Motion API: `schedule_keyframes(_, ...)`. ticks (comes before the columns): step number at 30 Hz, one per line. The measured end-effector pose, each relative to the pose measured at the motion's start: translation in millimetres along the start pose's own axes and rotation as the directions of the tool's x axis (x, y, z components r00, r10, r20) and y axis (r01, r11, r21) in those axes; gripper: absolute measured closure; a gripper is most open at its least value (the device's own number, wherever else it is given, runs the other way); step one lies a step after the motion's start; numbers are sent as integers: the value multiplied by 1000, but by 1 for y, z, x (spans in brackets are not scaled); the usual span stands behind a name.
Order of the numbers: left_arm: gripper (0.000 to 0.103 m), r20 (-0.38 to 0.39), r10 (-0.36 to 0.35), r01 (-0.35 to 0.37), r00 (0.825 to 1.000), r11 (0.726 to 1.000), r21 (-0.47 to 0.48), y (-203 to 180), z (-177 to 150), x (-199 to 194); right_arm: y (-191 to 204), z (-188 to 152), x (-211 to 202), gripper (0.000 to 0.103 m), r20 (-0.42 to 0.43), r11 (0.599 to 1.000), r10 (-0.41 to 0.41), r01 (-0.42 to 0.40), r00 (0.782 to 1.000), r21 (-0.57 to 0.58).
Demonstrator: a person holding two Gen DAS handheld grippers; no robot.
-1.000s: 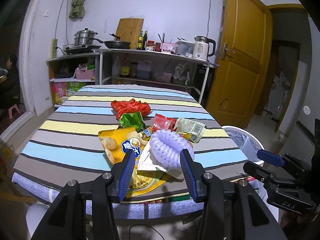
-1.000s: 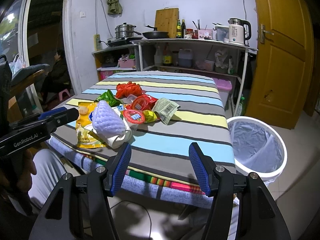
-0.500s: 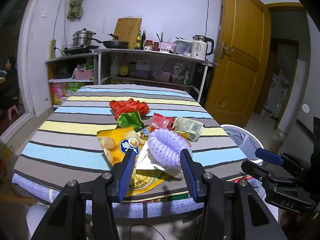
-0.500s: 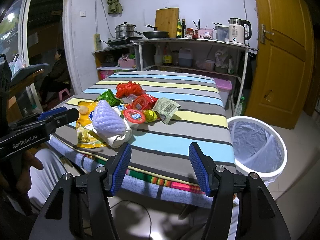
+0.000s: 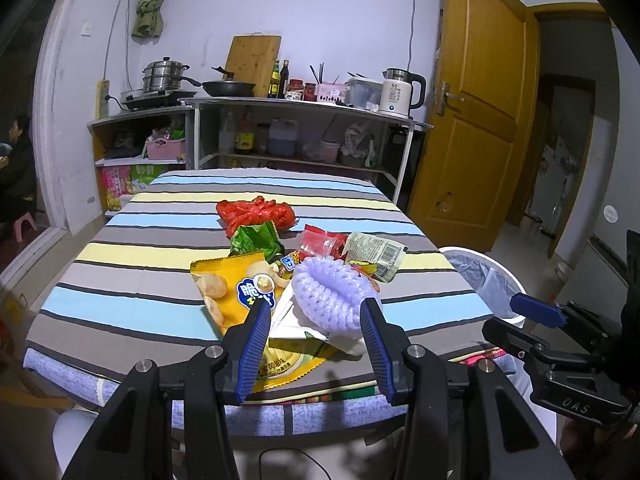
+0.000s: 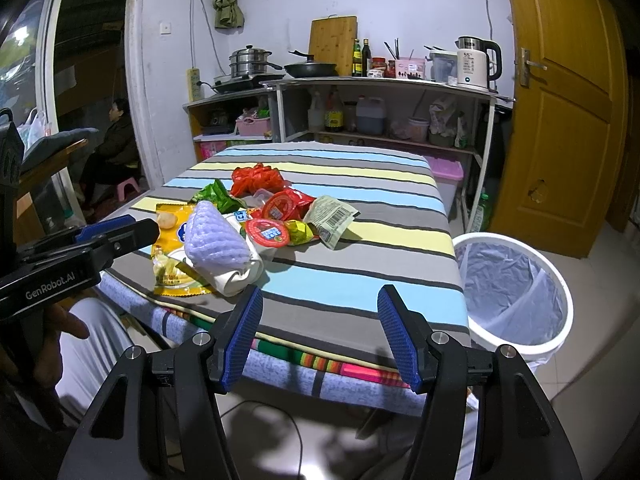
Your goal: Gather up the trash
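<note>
While both grippers hang short of the table edge, the trash sits in one loose heap on the striped tablecloth (image 5: 132, 280), centre of the left wrist frame. Nearest item: lavender foam fruit net (image 5: 334, 294), soft, ribbed, shell-shaped, lying on a crumpled white wrapper (image 6: 236, 276). Just left of it, a glossy yellow chip bag (image 5: 224, 280), flat, with a serrated lower edge. Behind these: crinkled green foil wrapper (image 5: 254, 240), bunched red plastic bag (image 5: 256, 212), red snack packet (image 5: 320, 242), and a pale wrapper with a barcode (image 5: 376, 254). In the right wrist view two round red-lidded cups (image 6: 267, 233) lie just beside the net, on its right.

Left gripper (image 5: 316, 330): jaws wide apart, nothing held. Blue ridged pads (image 5: 252, 344) frame the foam net in the picture, lower centre; net lies beyond the tips, no contact seen.

Right gripper (image 6: 320, 320): jaws wide apart, nothing held. It points at bare cloth at the table's near edge, lower centre of its frame; the heap is up and to the left, well apart from its fingers.

White round bin (image 6: 560, 280) with a translucent crinkled liner stands on the floor at the table's corner, right of frame in the right wrist view.
</note>
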State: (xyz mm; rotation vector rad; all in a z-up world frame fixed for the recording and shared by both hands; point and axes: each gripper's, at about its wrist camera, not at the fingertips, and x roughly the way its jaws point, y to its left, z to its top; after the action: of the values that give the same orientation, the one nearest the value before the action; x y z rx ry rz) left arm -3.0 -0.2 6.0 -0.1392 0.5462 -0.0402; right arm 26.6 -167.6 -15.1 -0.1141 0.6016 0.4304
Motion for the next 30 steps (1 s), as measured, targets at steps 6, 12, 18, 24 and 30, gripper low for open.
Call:
schedule_keyframes(6, 57, -2, -2, 2, 1000, 1000, 2, 0, 0, 1, 0, 0, 0, 42, 0, 1000, 0, 0, 1000, 0)
schedule_keyframes(12, 57, -7, -10, 10, 1000, 1000, 7, 0, -1, 3, 0, 1, 0, 42, 2, 1000, 0, 0, 1000, 3)
schedule_keyframes(18, 57, -13, -1, 1, 1000, 1000, 5, 0, 0, 6, 0, 0, 0, 42, 3, 1000, 0, 0, 1000, 4)
schedule_keyframes(24, 57, -25, -1, 1, 1000, 1000, 15, -3, 1, 11, -2, 1, 0, 42, 1, 1000, 5, -5, 1000, 9)
schedule_keyframes(30, 51, -43, -27, 27, 999, 999, 19, -6, 3, 22, -5, 3, 4, 42, -11, 1000, 19, -18, 1000, 18)
